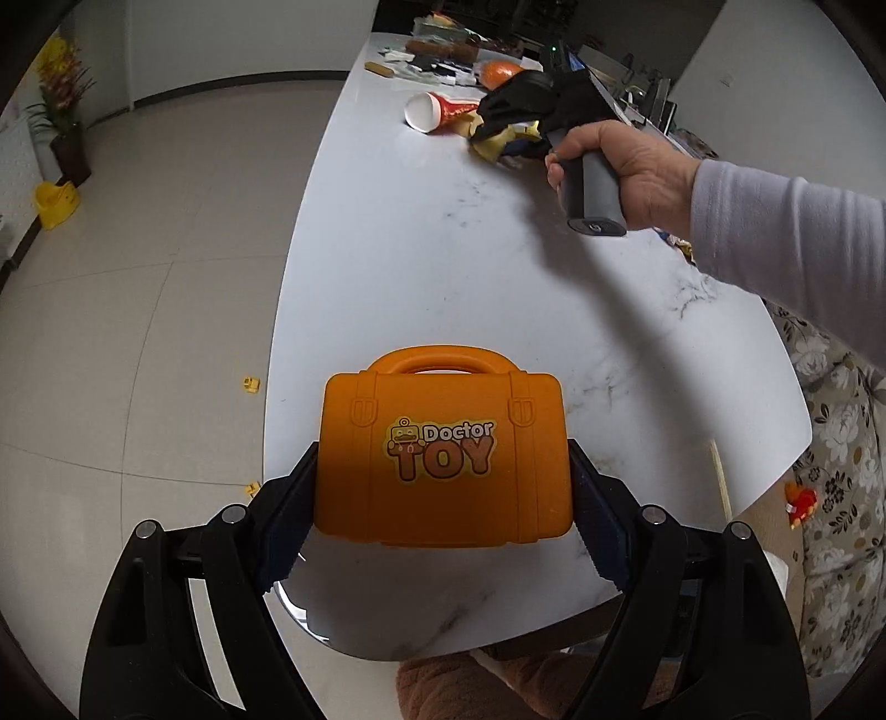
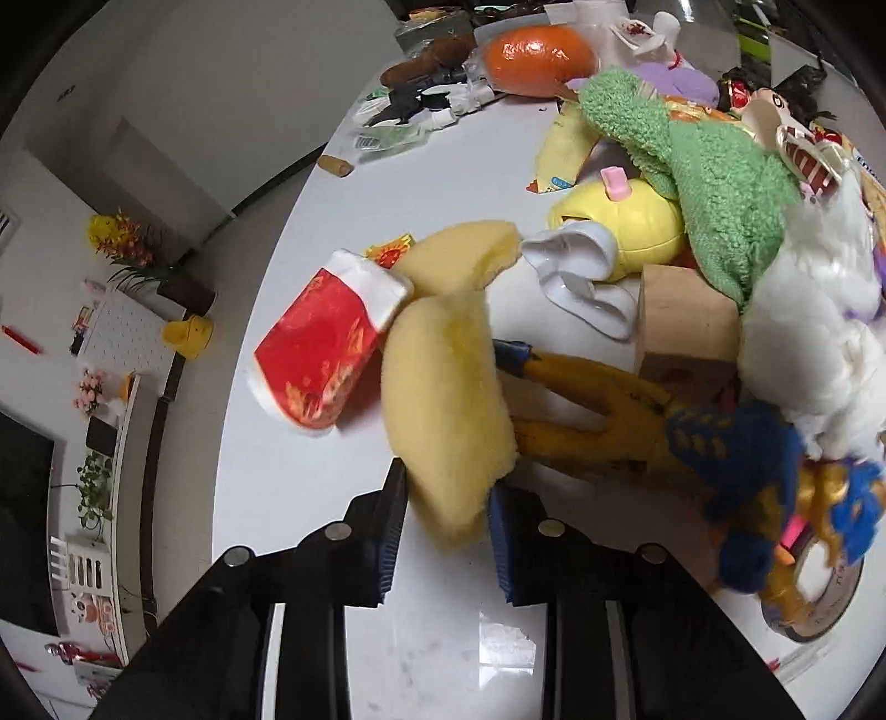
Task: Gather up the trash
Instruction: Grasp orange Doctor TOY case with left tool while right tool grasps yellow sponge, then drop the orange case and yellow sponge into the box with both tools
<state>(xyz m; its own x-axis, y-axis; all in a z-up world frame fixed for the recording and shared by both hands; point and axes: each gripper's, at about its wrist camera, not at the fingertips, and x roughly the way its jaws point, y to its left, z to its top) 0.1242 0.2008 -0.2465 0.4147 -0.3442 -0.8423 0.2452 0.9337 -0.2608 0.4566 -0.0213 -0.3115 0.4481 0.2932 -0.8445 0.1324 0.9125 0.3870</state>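
In the left wrist view my left gripper (image 1: 443,487) is shut on an orange "Doctor TOY" case (image 1: 443,454), with a pad against each side, above the near end of the white marble table (image 1: 443,249). Farther along the table a hand holds my right gripper (image 1: 498,119) down in a pile of clutter beside a red paper cup (image 1: 437,111). In the right wrist view the right gripper (image 2: 446,498) is shut on a folded yellow sponge (image 2: 448,399), squeezed between its blue pads. The crushed red cup (image 2: 321,354) lies on its side just left of the sponge.
A heap fills the right side: green fleece cloth (image 2: 692,160), yellow plastic toy (image 2: 637,221), wooden block (image 2: 686,321), white plush (image 2: 814,332), blue-and-yellow knitted toy (image 2: 747,471), tape roll (image 2: 819,598). An orange ball-like object (image 2: 537,52) lies farther back. The table edge drops to floor on the left.
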